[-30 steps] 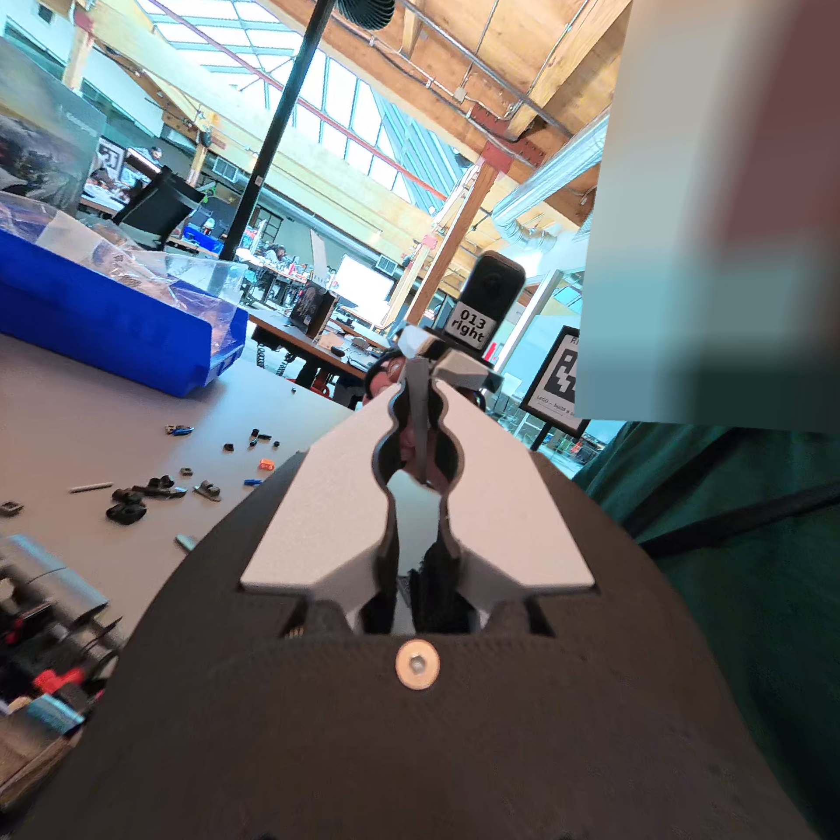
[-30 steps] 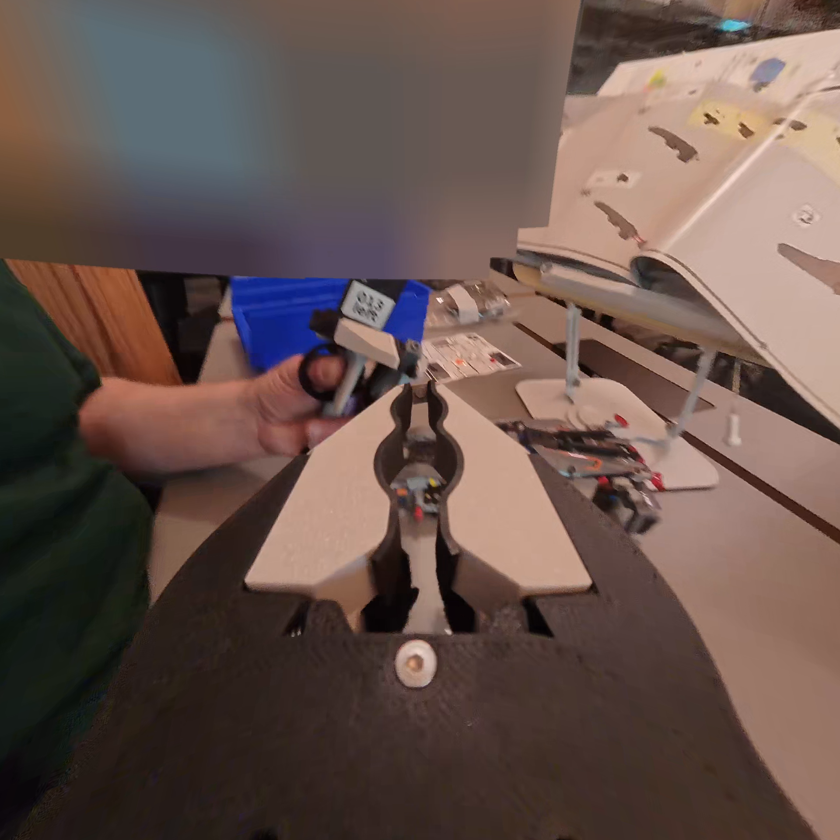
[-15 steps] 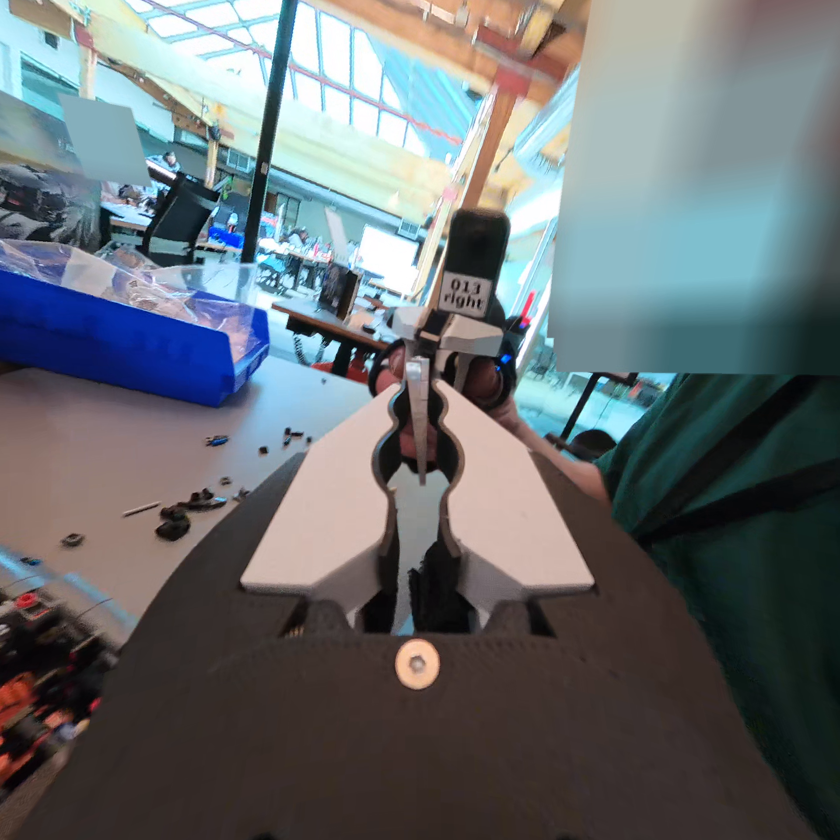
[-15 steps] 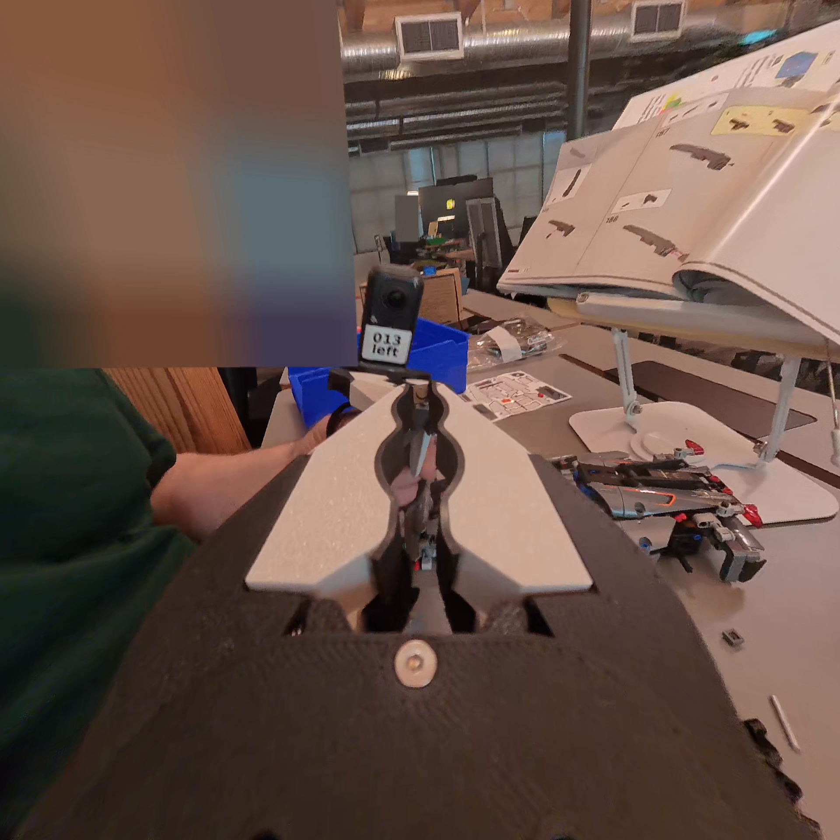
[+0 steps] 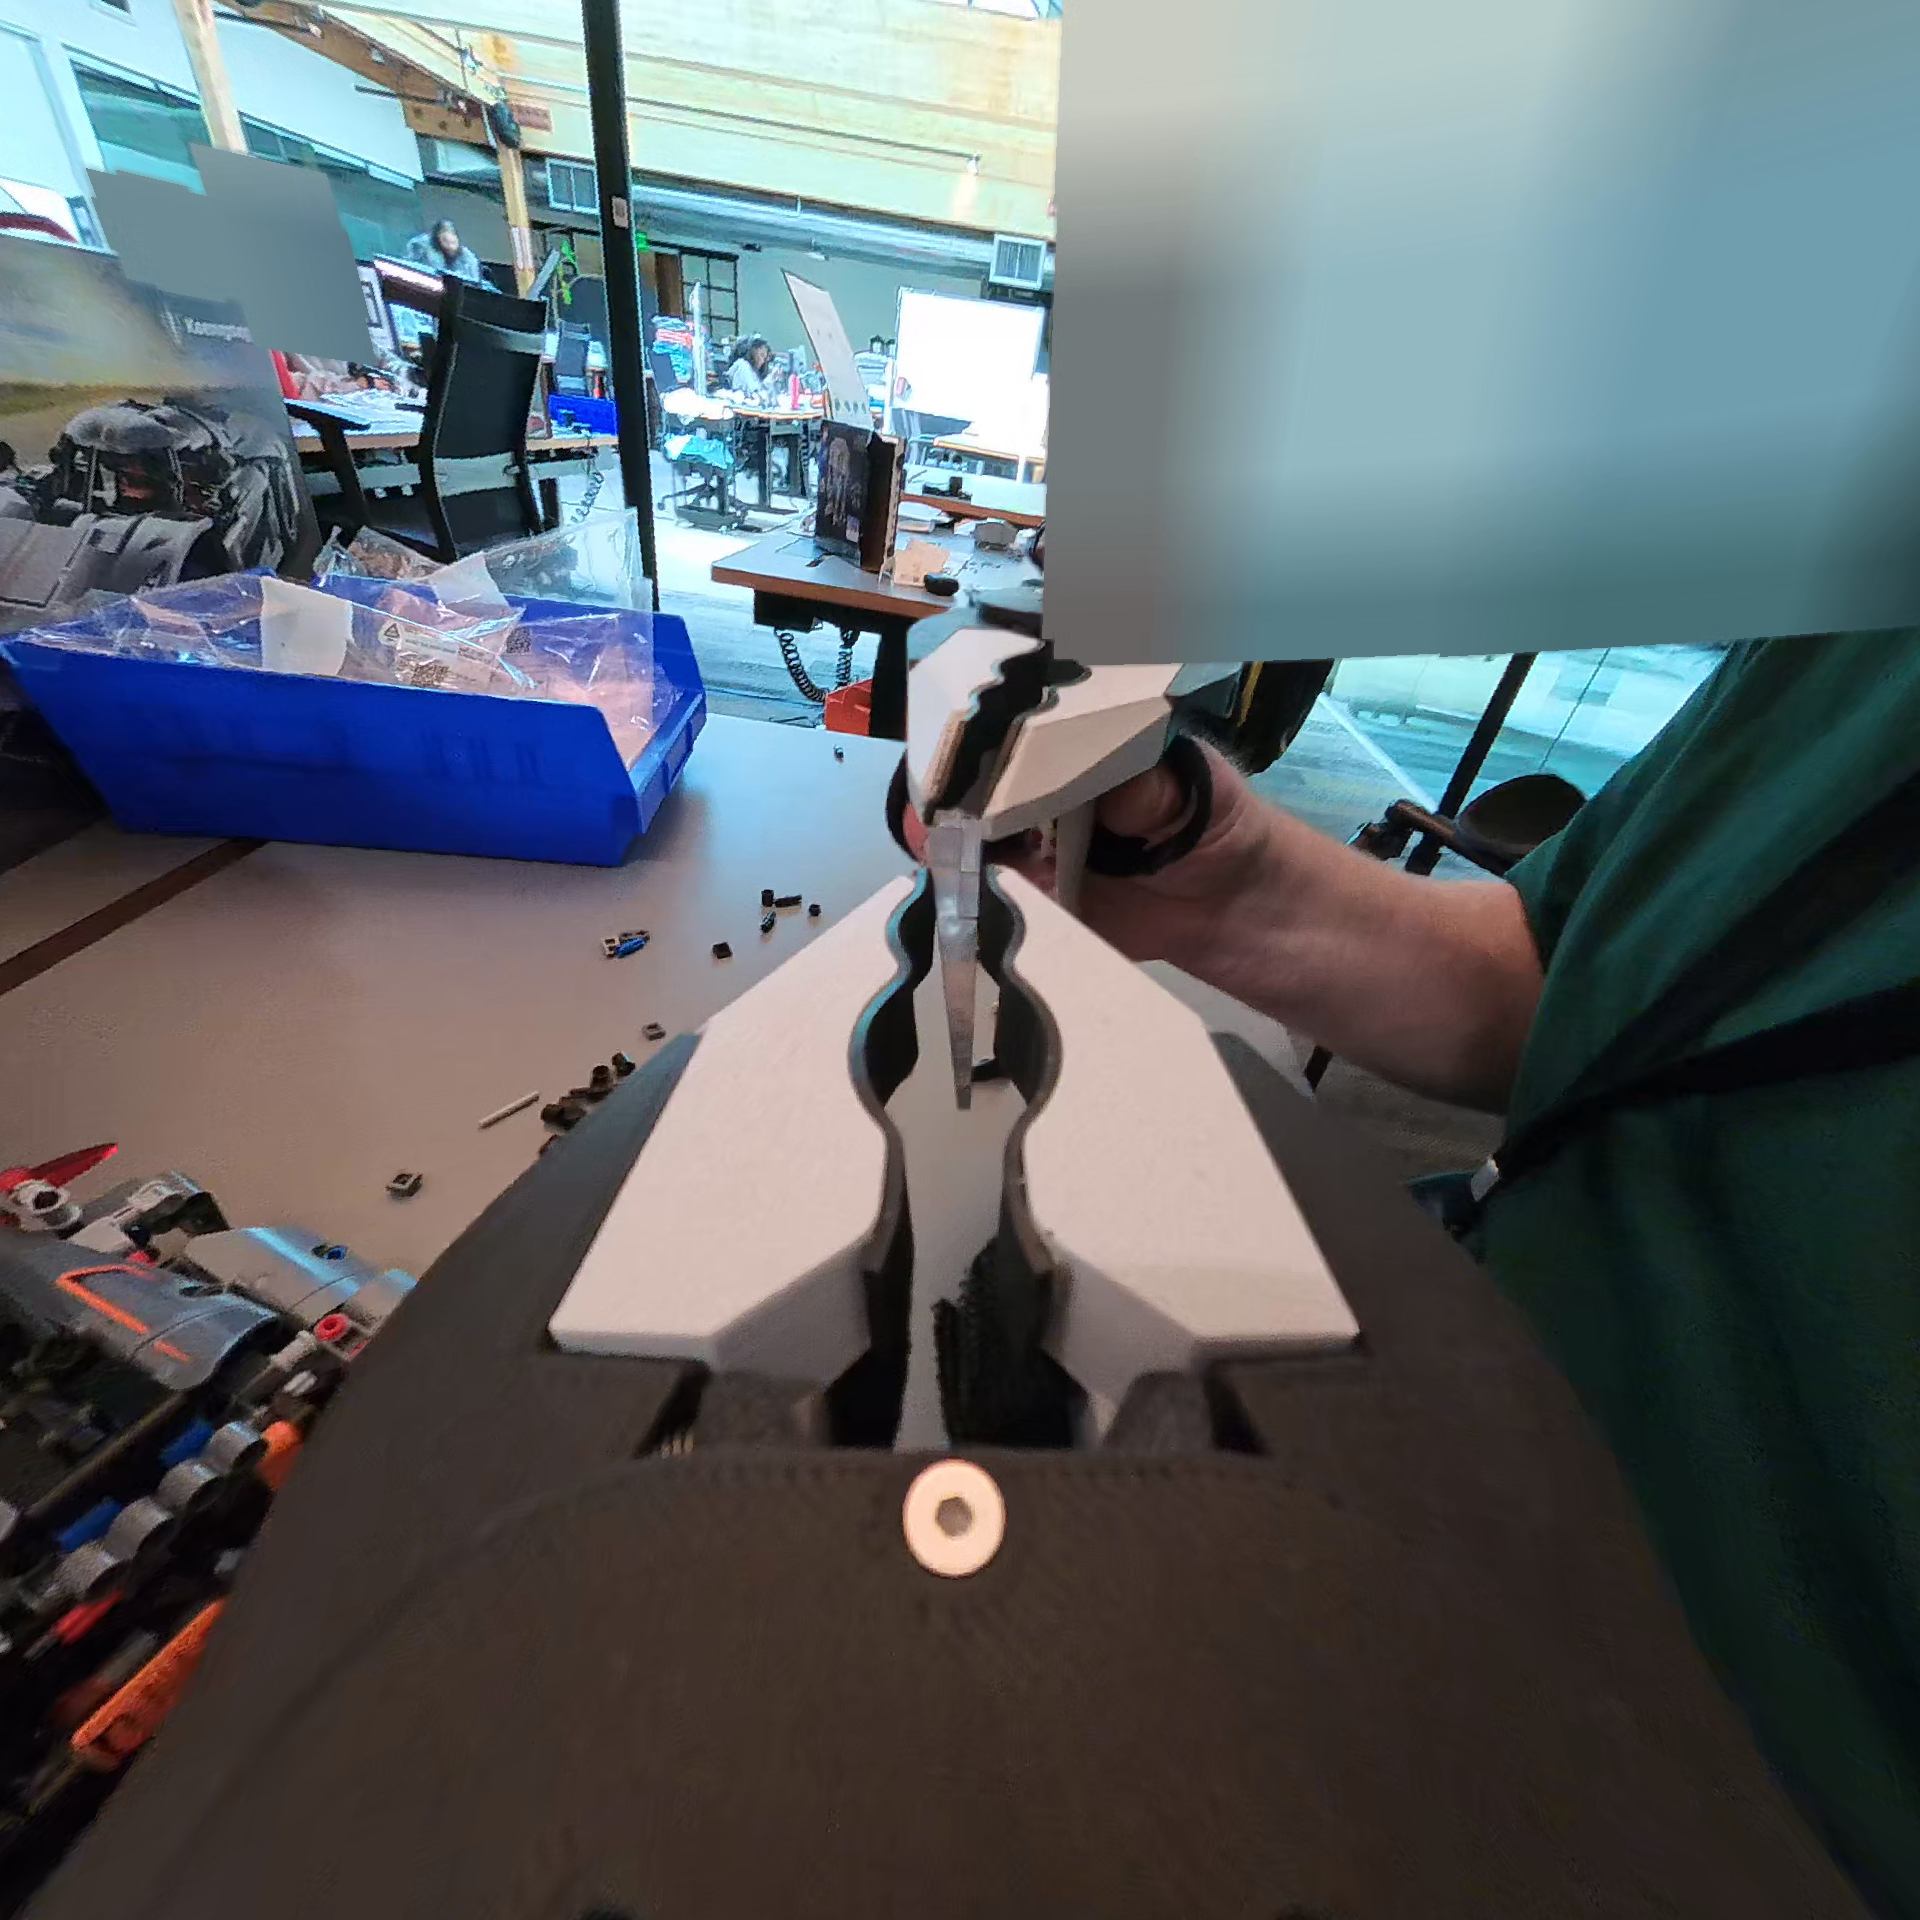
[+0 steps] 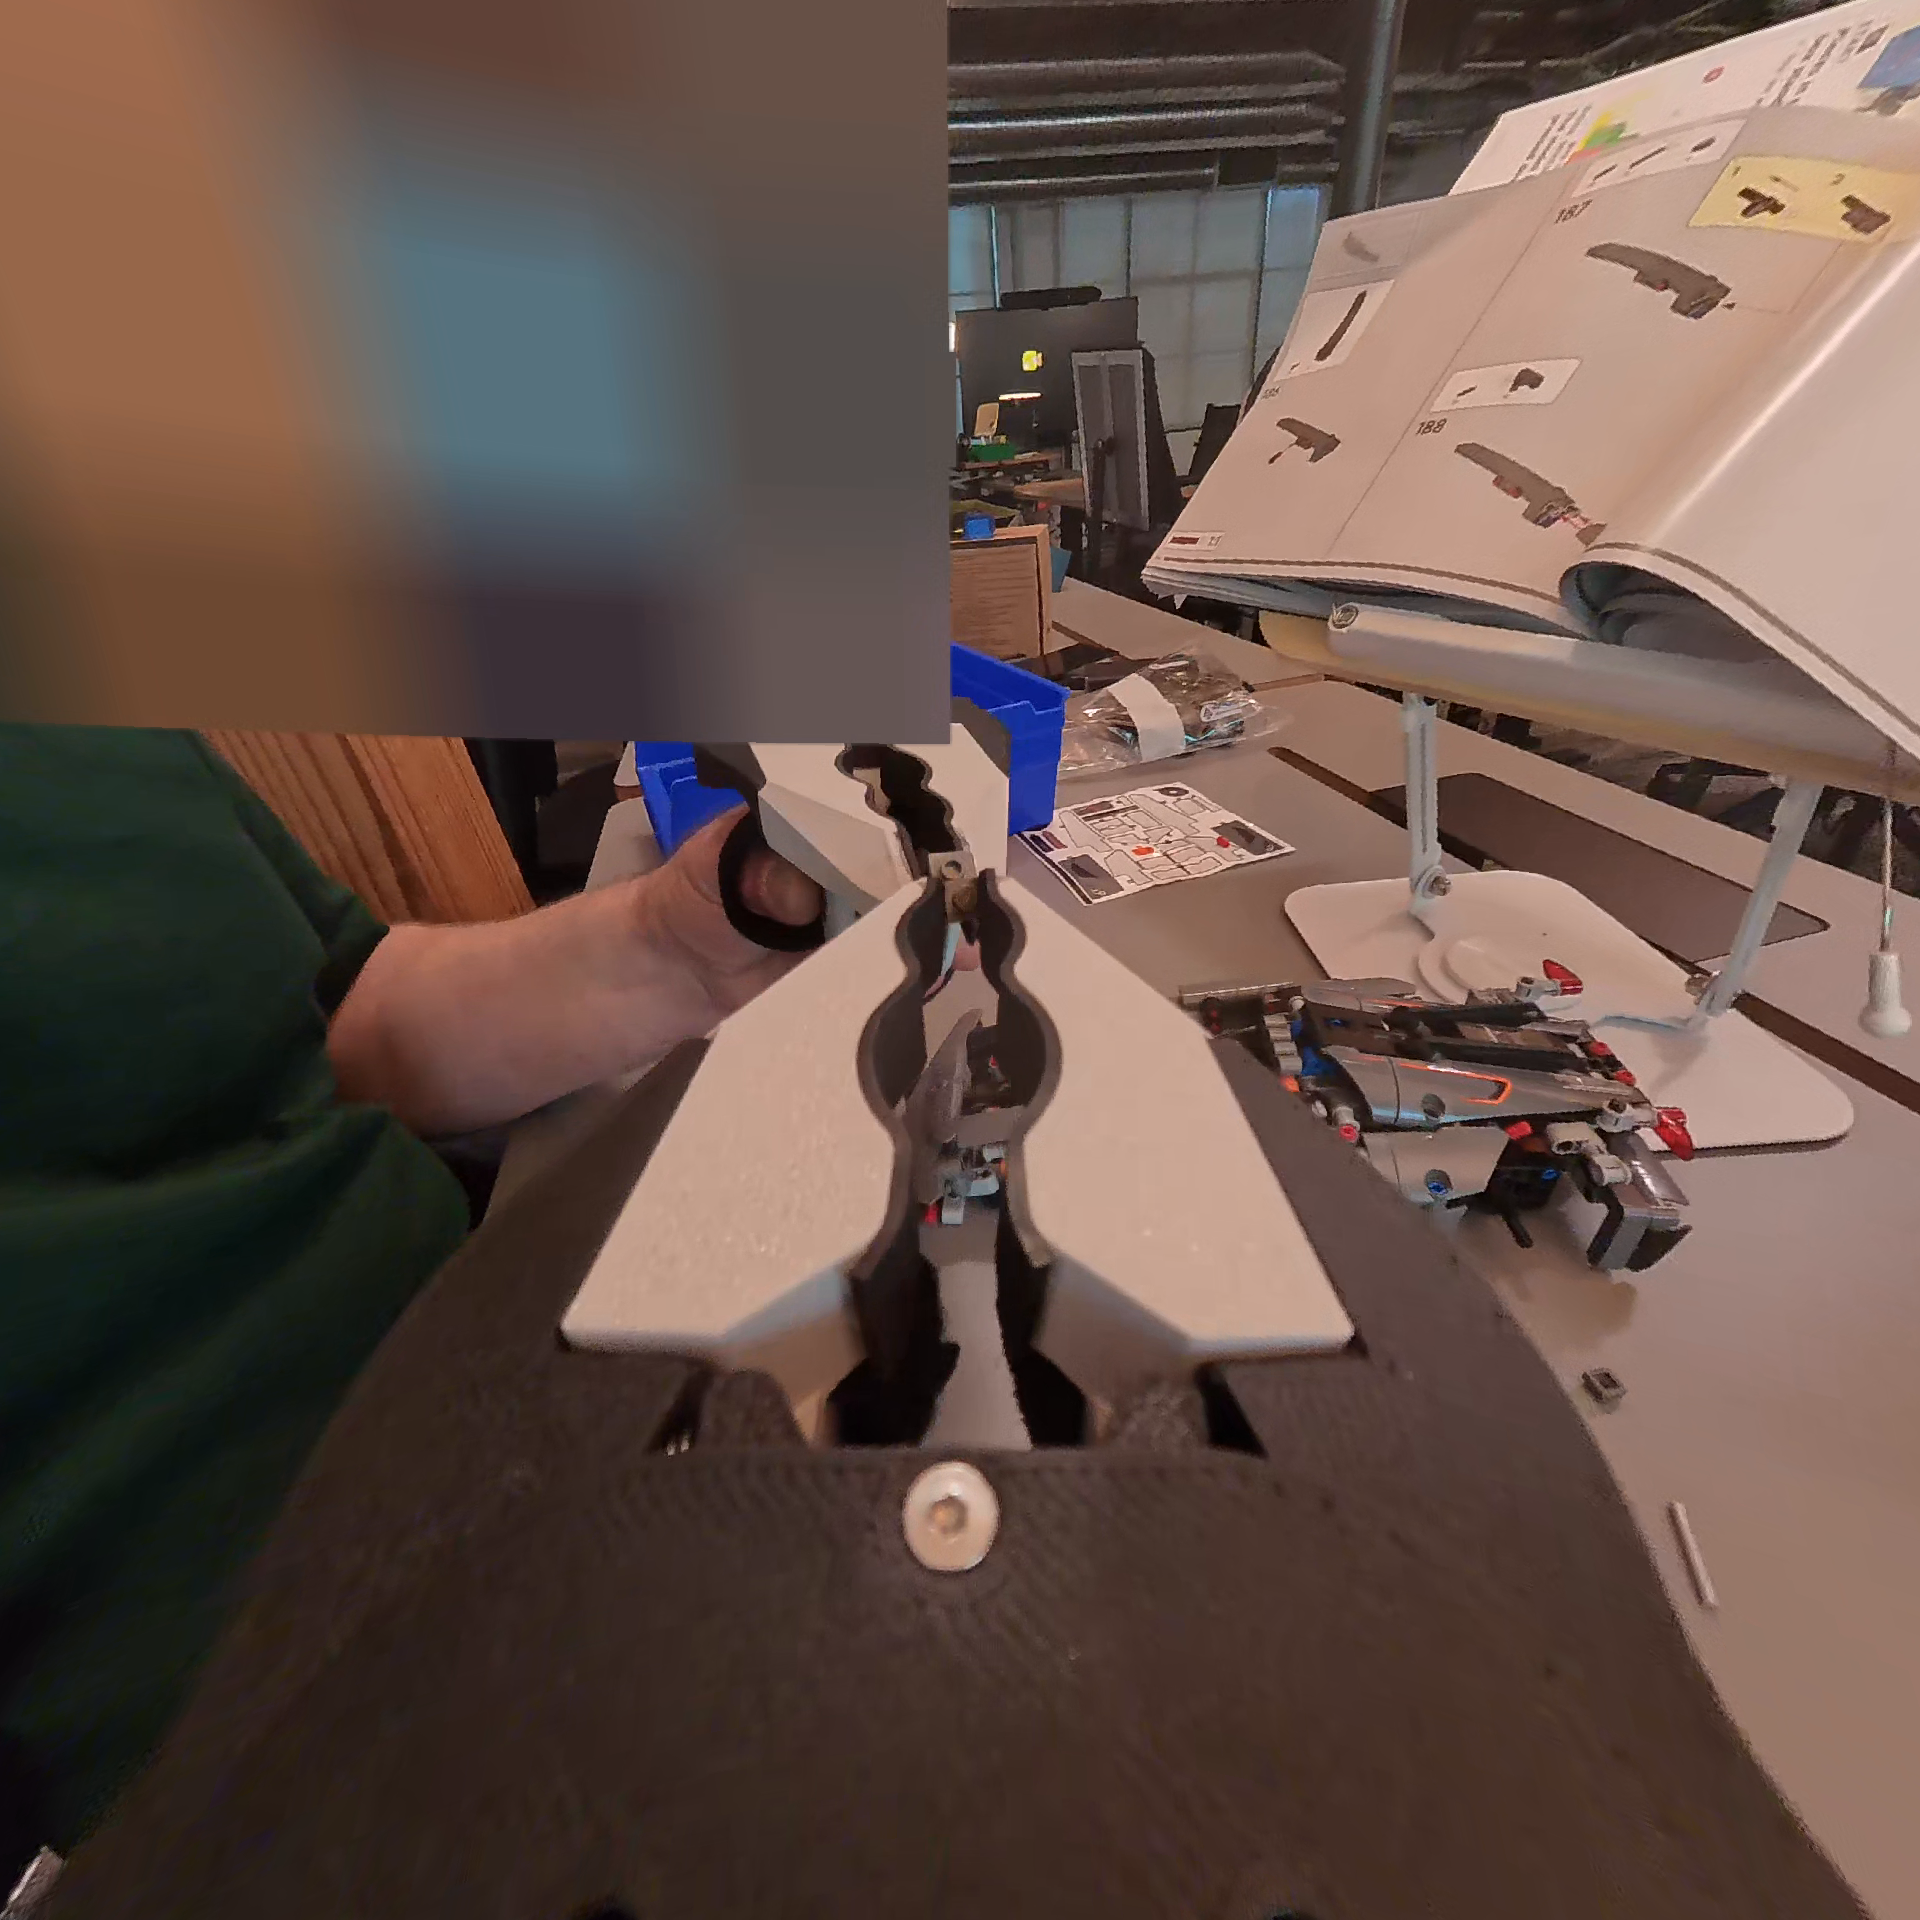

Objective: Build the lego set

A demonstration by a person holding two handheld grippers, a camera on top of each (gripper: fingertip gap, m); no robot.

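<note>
A black pillar (image 5: 619, 312) stands behind the grey tabletop (image 5: 312, 997). Left of the pillar is a black office chair (image 5: 483, 416); right of it, desks and a whiteboard (image 5: 968, 353) in daylight.

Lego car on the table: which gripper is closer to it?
Left. The left gripper hovers just beside the Lego car; the right gripper sits farther away, facing the left one.
</note>
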